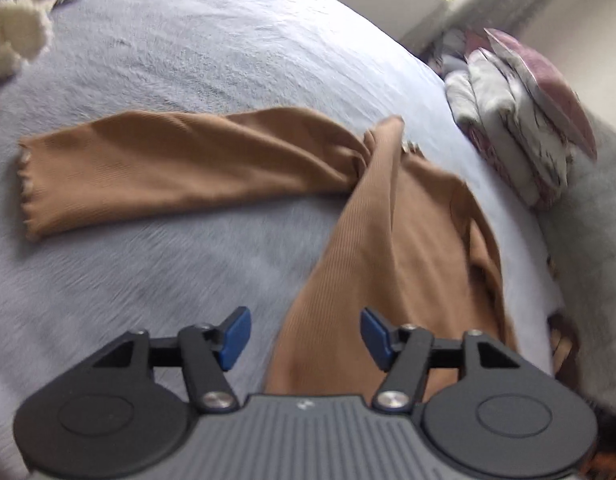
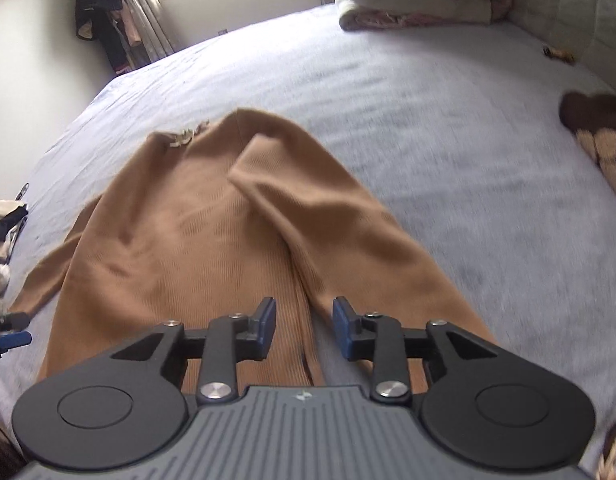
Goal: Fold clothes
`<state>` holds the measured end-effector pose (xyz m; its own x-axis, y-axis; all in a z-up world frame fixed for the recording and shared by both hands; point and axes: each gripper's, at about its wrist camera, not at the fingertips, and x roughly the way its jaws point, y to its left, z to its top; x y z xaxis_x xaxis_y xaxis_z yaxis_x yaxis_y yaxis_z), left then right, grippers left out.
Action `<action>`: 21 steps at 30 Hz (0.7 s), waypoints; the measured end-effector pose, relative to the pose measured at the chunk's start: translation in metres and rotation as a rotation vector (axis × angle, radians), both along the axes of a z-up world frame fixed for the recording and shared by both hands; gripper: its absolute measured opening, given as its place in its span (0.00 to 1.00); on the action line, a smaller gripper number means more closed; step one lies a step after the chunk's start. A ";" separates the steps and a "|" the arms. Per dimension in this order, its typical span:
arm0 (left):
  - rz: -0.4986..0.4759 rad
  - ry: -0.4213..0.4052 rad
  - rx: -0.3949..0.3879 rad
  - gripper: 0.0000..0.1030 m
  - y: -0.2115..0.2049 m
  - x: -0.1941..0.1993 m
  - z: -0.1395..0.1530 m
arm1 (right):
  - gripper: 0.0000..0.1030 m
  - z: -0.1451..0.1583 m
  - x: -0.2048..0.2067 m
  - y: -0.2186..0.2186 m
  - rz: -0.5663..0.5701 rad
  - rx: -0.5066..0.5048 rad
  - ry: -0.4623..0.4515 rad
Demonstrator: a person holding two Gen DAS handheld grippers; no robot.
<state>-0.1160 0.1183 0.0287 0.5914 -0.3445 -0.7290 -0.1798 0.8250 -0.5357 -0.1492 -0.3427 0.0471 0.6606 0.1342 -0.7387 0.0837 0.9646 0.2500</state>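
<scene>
Tan top [image 2: 179,248] spread on bed [image 2: 448,184], sleeves out, no fold yet; left hand-held gripper [image 1: 304,338] wide, right hand-held gripper [image 2: 304,328] narrower, both empty

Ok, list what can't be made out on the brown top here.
- Brown top hem: both views, hidden behind each hand-held gripper's body.
- Its far sleeve: left wrist view, hidden behind the top's own raised folds.
- Neck label: right wrist view, too small and blurred to read.
</scene>
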 end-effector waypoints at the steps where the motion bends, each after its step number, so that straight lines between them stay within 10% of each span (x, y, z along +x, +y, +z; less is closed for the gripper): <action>1: 0.030 0.011 -0.033 0.62 0.002 0.010 -0.005 | 0.34 -0.001 0.008 0.003 -0.002 -0.008 -0.006; 17: 0.440 0.004 -0.334 0.53 0.007 0.087 -0.065 | 0.33 -0.043 0.084 0.021 -0.032 -0.097 -0.063; 19: 0.472 -0.006 -0.315 0.17 0.005 0.094 -0.065 | 0.17 -0.044 0.088 0.020 -0.051 -0.130 -0.085; 21: 0.500 -0.015 -0.280 0.05 0.006 0.103 -0.063 | 0.08 -0.041 0.091 0.015 -0.078 -0.157 -0.109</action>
<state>-0.0129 0.1246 -0.0341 0.7417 -0.1993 -0.6404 -0.5023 0.4677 -0.7273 -0.0577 -0.3279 0.0057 0.7414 -0.0314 -0.6703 0.1401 0.9841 0.1088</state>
